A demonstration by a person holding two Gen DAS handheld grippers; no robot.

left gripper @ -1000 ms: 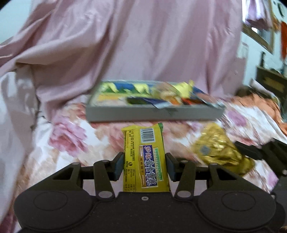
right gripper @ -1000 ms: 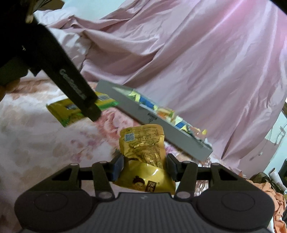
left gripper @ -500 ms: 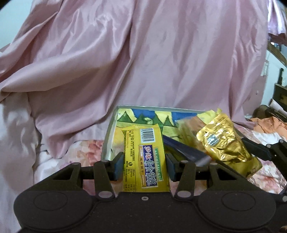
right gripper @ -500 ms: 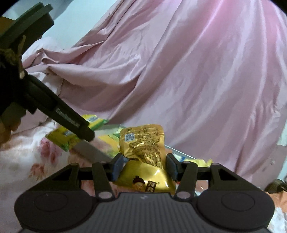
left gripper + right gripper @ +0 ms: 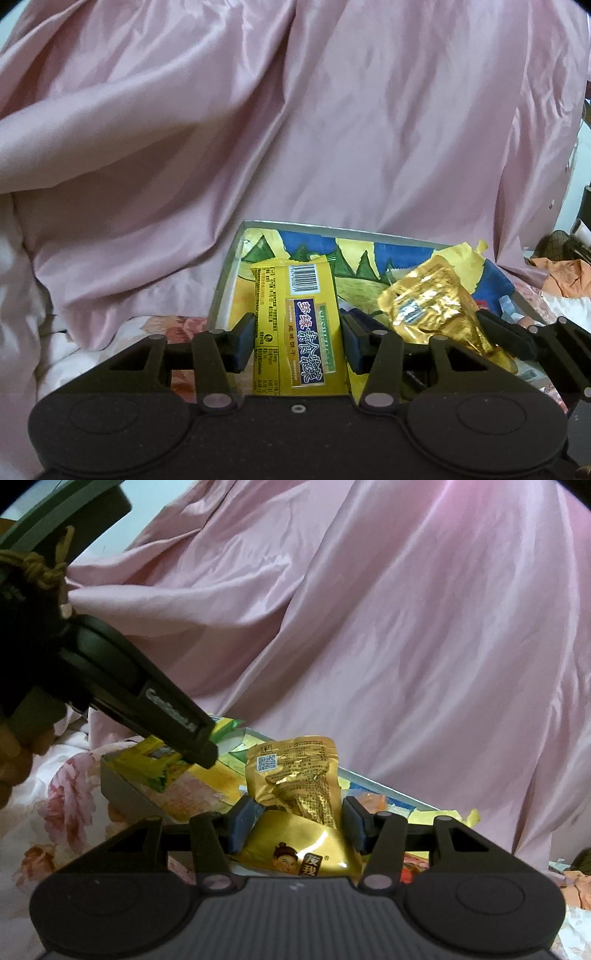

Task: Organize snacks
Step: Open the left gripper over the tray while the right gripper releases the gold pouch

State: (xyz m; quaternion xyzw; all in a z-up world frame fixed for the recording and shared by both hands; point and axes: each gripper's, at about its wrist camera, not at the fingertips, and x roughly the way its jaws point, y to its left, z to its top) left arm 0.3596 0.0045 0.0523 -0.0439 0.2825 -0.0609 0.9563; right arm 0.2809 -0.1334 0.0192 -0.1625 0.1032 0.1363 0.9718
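Left gripper (image 5: pixel 297 341) points forward and slightly down, both blue pads pressing the sides of a yellow biscuit packet (image 5: pixel 299 328), grip firm. Right gripper (image 5: pixel 295 825) sits alongside it on the right, angled nearer level, jaws clamped on a gold foil pouch (image 5: pixel 299 786). In the right wrist view the left gripper's finger reaches in from the upper left.

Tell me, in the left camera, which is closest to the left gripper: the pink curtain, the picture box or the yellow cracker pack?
1. Yellow cracker pack: clamped in the left gripper.
2. Picture box: just beyond, under the pack.
3. Pink curtain: farthest, behind the box.
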